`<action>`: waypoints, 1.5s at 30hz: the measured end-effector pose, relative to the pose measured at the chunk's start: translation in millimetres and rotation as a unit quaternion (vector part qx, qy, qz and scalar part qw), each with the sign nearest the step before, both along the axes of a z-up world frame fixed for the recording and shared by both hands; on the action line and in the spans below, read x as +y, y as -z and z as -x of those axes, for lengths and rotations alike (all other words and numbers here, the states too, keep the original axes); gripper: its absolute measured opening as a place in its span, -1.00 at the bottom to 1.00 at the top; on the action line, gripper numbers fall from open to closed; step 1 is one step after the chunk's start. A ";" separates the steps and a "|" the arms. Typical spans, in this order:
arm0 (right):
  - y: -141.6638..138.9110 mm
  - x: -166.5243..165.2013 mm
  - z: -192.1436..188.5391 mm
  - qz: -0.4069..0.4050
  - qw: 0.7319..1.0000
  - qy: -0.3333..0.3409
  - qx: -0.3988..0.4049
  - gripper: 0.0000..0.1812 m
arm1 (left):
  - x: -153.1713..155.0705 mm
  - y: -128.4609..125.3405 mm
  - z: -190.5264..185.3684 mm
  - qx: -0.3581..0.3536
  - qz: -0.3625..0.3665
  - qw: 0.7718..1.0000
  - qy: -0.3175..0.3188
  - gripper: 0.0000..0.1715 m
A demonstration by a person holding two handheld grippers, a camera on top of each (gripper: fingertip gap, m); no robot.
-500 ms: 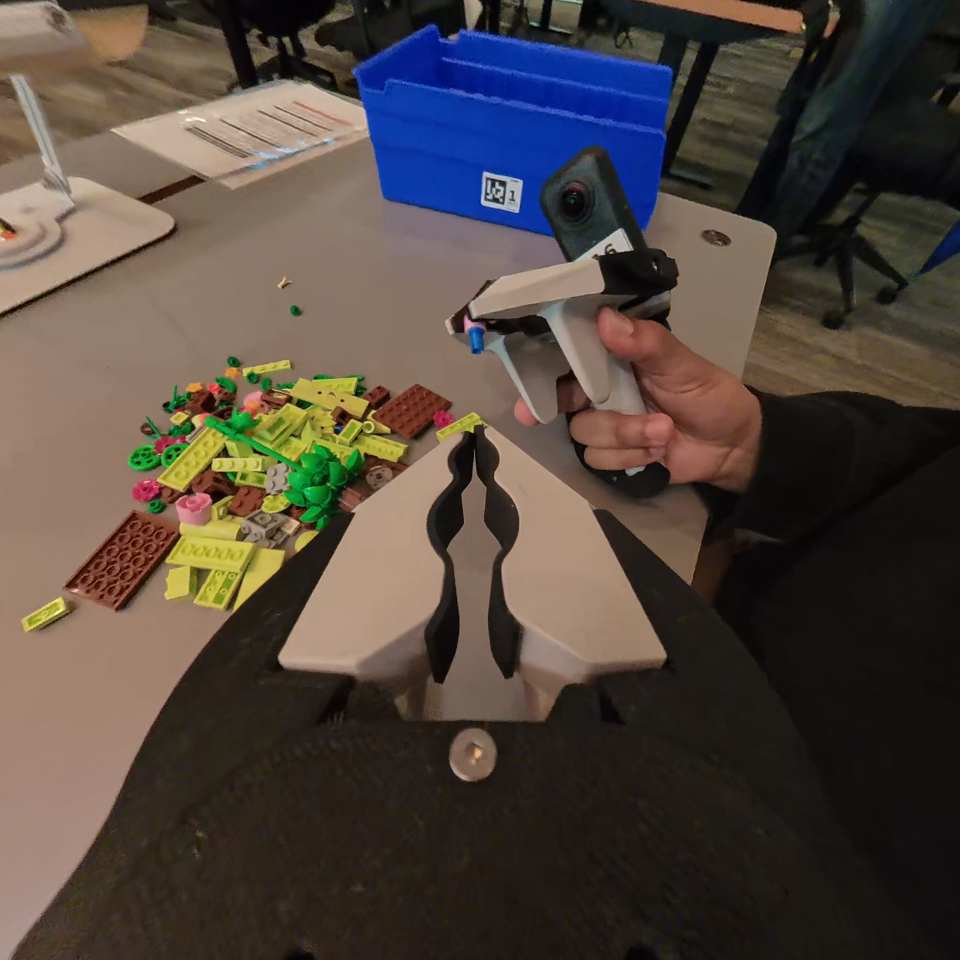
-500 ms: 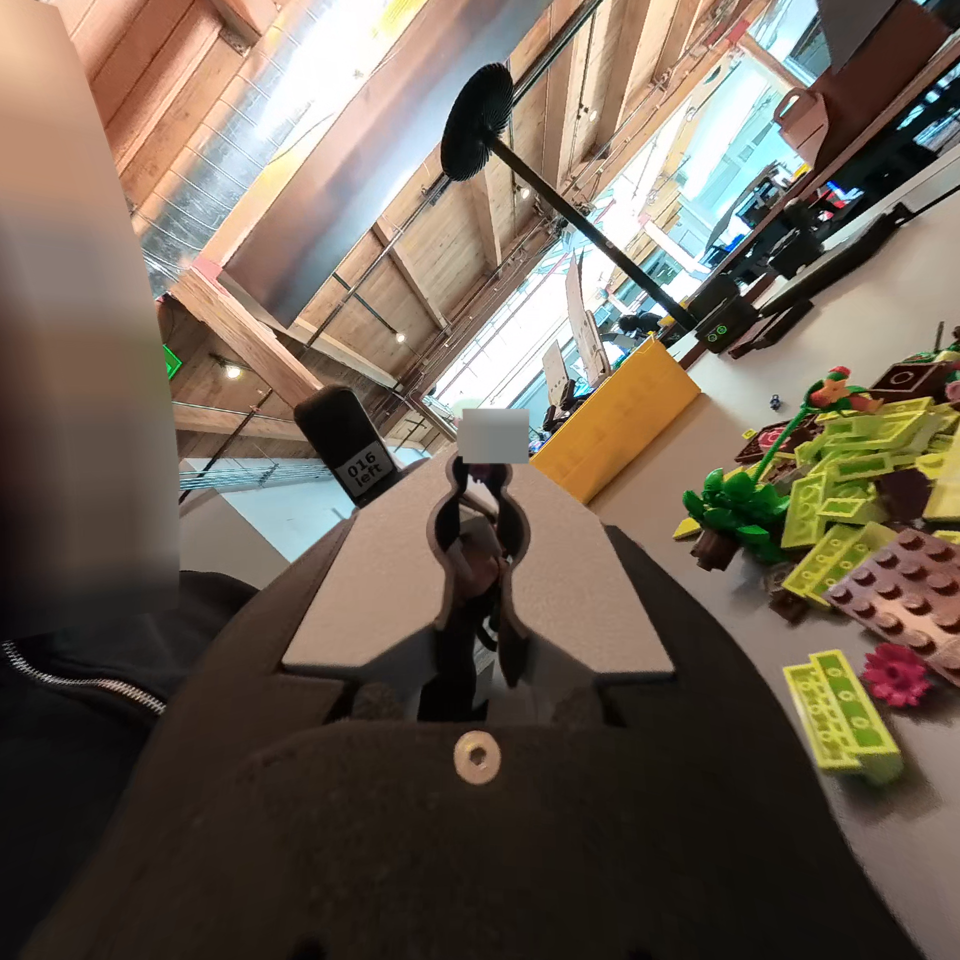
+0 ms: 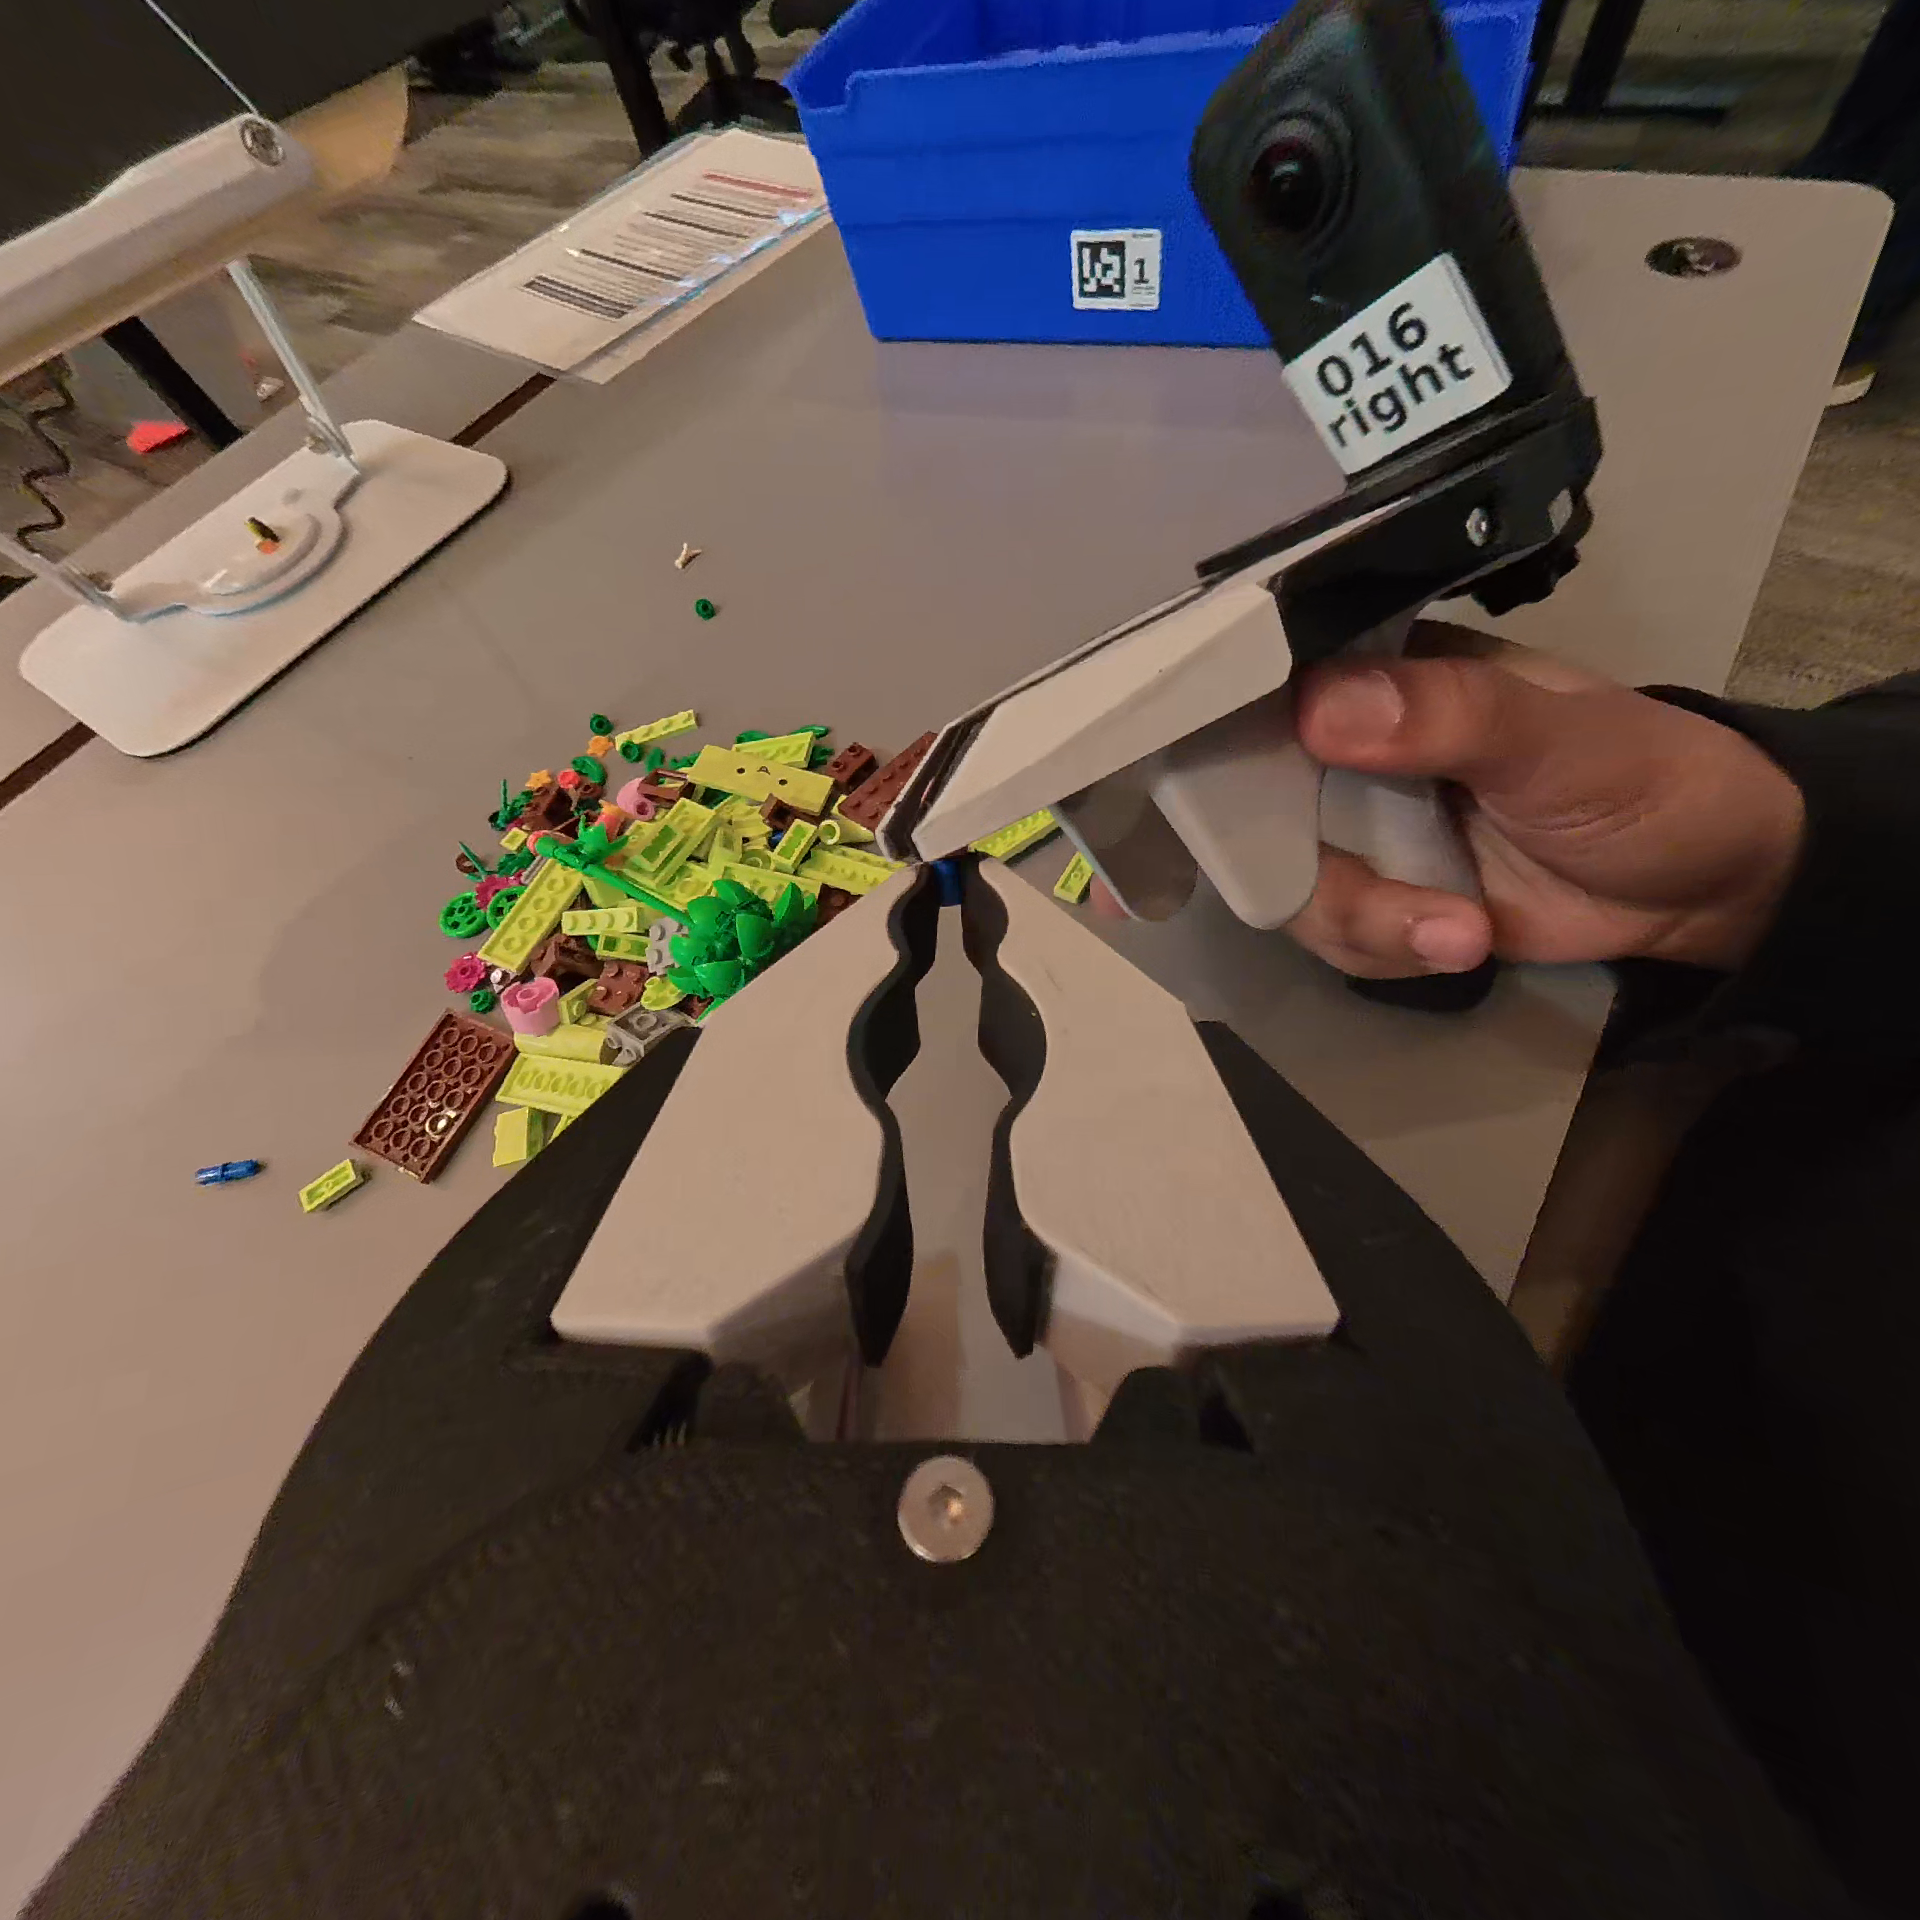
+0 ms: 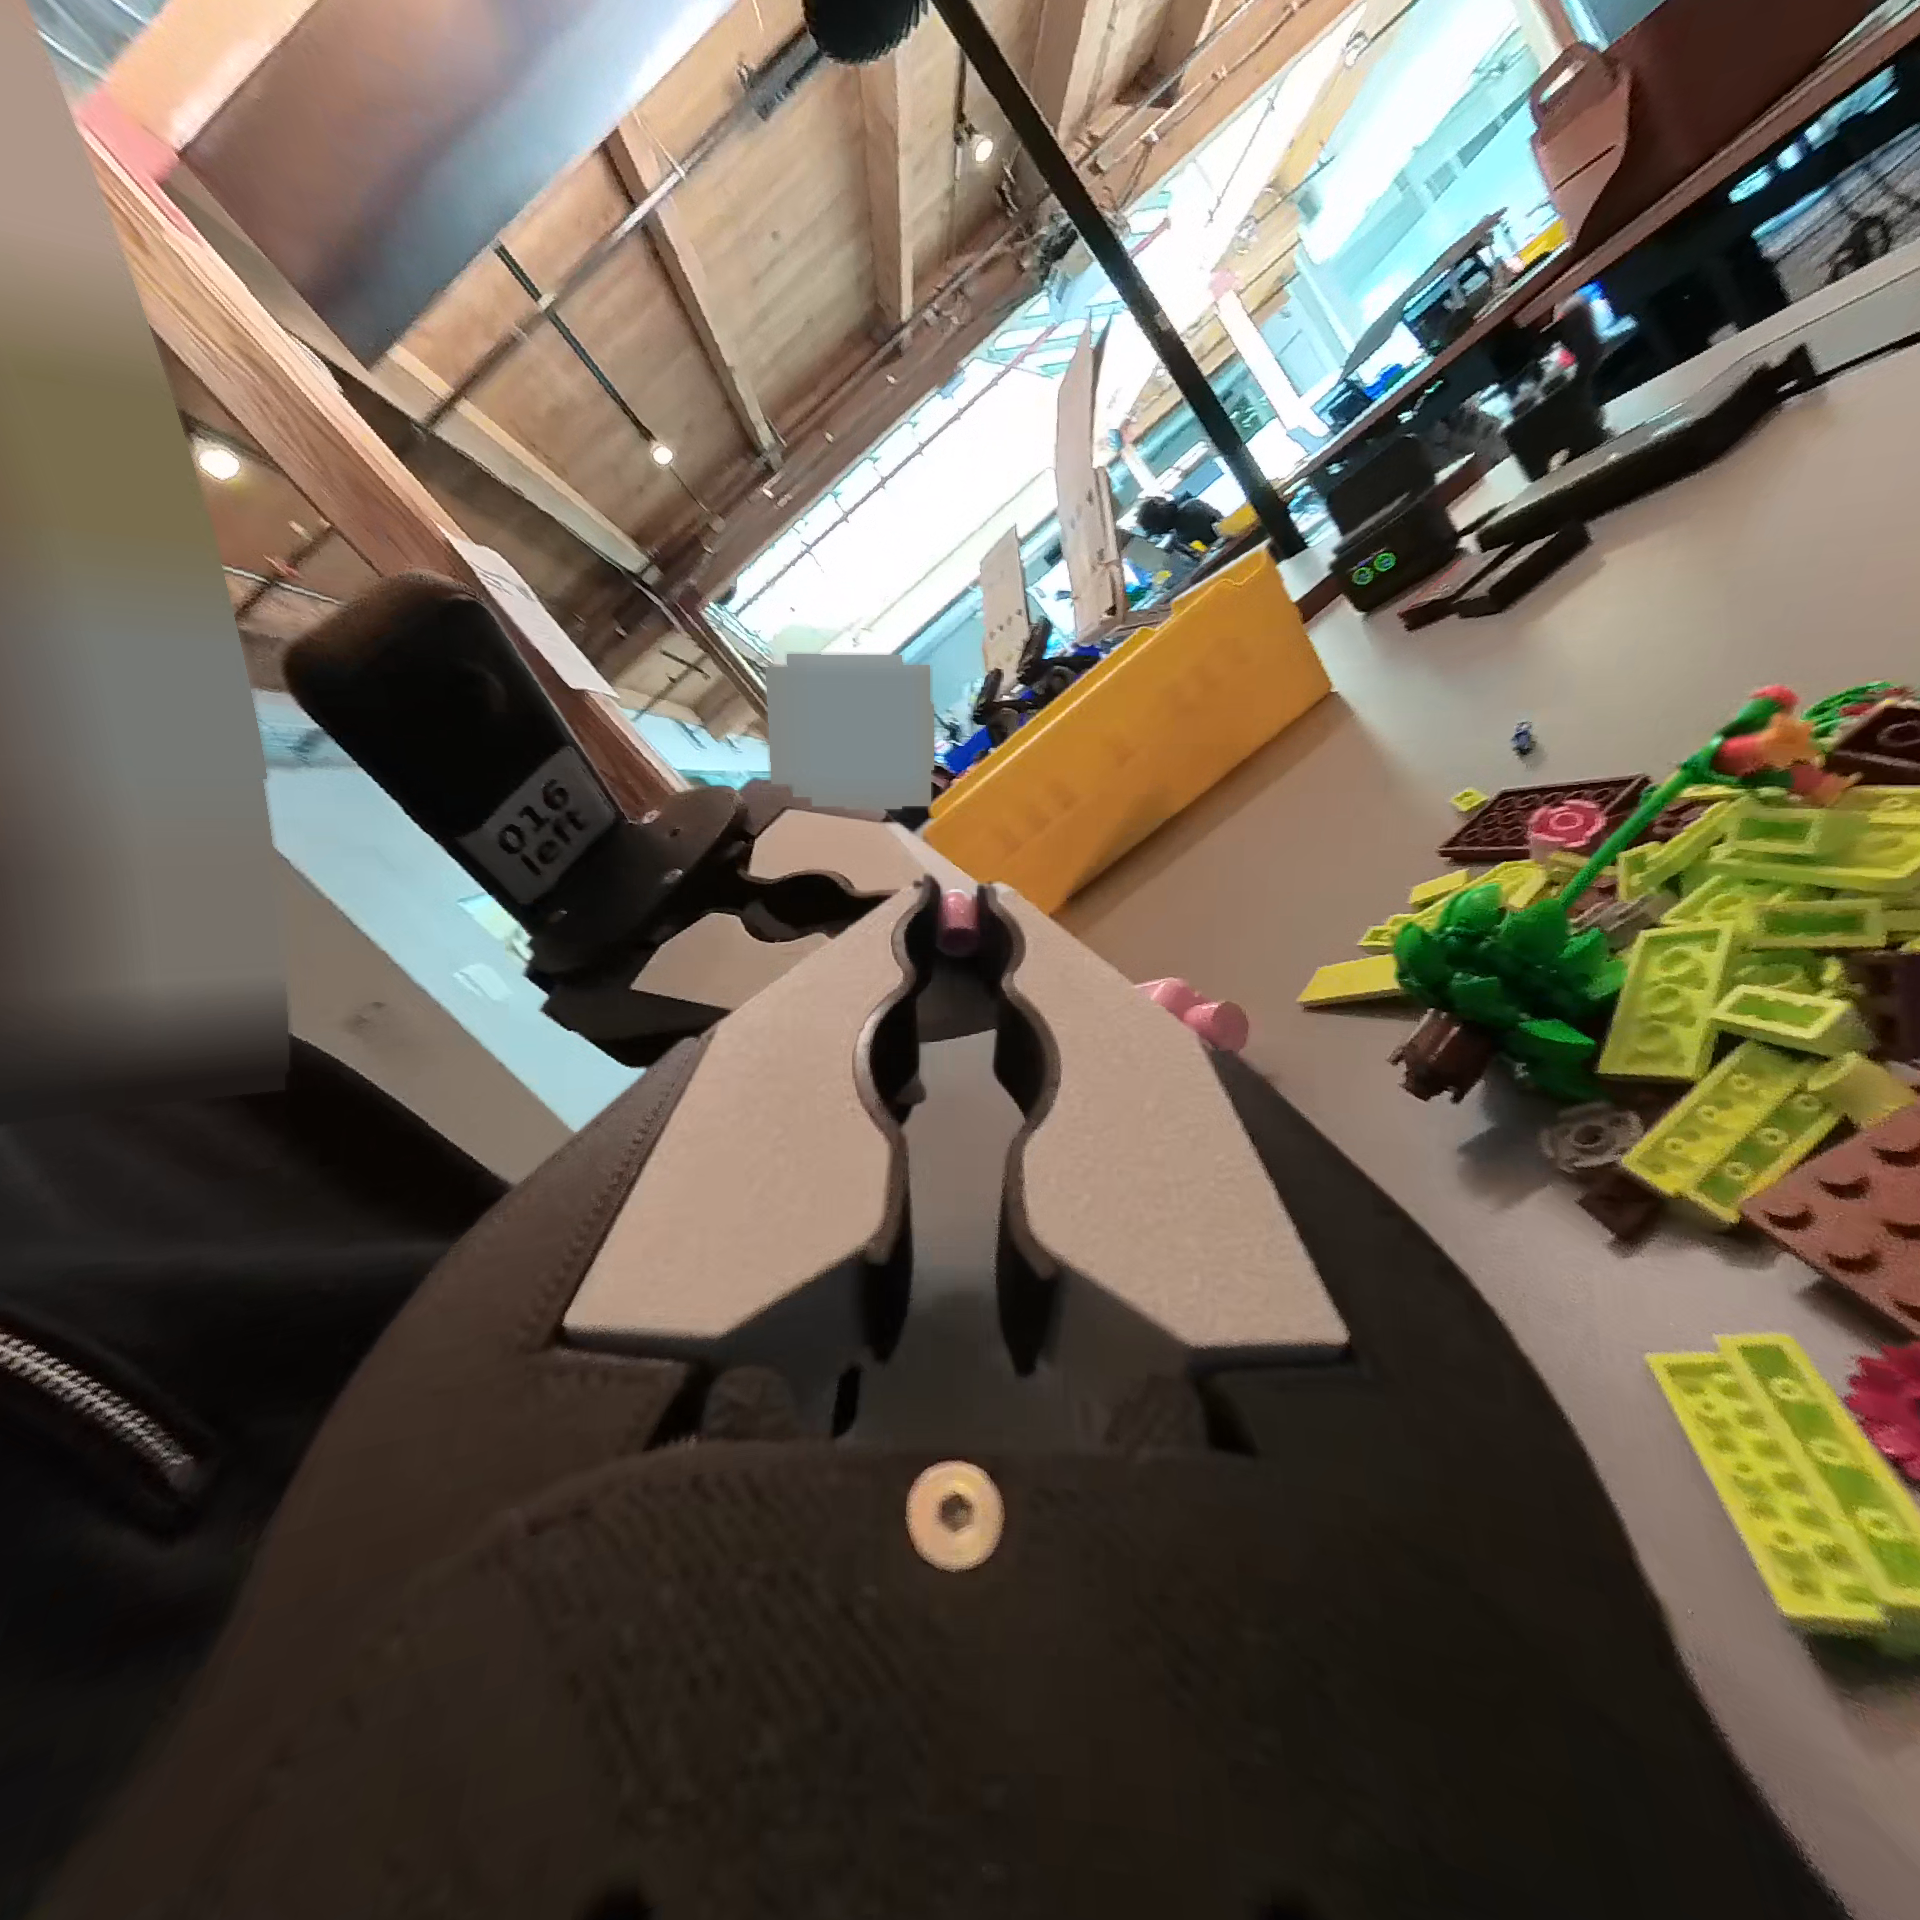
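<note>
The left tongs (image 3: 948, 881) stand narrowly apart, their tips on either side of a small blue piece (image 3: 943, 879); whether they press on it I cannot tell. The right tongs (image 4: 956, 904), carried in a hand (image 3: 1538, 831) coming in from 3 o'clock, are clamped on a small pink cylinder (image 4: 956, 923) at their very tips. The 2 tips meet nose to nose above the near edge of the desk (image 3: 935, 499). I judge that so fine a contact wants both tongs kept on one line and a steady squeeze, since both pieces are held by little more than their ends. Just beside the meeting point, at 10 o'clock in the left wrist view, lies a pile of lime, brown and green toy bricks (image 3: 665, 894), with a green leafy plant piece (image 4: 1496, 956) at its near side and a brown studded plate (image 3: 436, 1096) at 8 o'clock. A loose blue pin (image 3: 227, 1172) lies apart from the pile. Farther off, a white stand base (image 3: 260, 582) sits at 10 o'clock, a laminated sheet (image 3: 644, 249) at 11 and a blue bin (image 3: 987, 208) at 12. The right wrist view shows a yellow bin (image 4: 1132, 727) on the desk and timber ceiling beams (image 4: 727, 312) beyond.
</note>
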State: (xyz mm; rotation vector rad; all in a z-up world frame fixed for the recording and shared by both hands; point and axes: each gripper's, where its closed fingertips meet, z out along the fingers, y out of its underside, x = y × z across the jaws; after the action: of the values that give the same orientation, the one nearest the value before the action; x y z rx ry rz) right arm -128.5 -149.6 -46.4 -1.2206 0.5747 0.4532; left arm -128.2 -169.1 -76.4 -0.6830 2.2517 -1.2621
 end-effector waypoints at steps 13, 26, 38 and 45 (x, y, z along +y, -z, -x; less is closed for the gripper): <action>-6.4 -19.1 -12.8 -0.004 0.998 0.052 -0.032 -0.58 | 8.5 13.0 -5.5 -0.002 -0.025 1.000 -0.007 -0.97; -0.1 -8.6 -3.8 0.040 0.997 0.033 -0.054 -0.74 | 12.5 5.1 -10.4 -0.084 -0.057 0.995 -0.008 -0.97; 8.1 -1.8 -0.8 0.084 0.994 0.025 -0.066 -0.87 | 15.2 6.1 -11.2 -0.171 -0.136 0.976 -0.004 -0.97; 10.6 -1.5 3.3 0.095 0.993 0.003 -0.071 -0.84 | 9.8 8.2 -6.2 -0.144 -0.106 0.984 0.020 -0.97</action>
State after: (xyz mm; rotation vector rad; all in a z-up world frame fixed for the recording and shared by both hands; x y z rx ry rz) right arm -131.8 -151.1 -56.9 -1.4198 0.5078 0.3084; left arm -122.0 -159.3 -84.6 -0.3530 2.1249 -1.0423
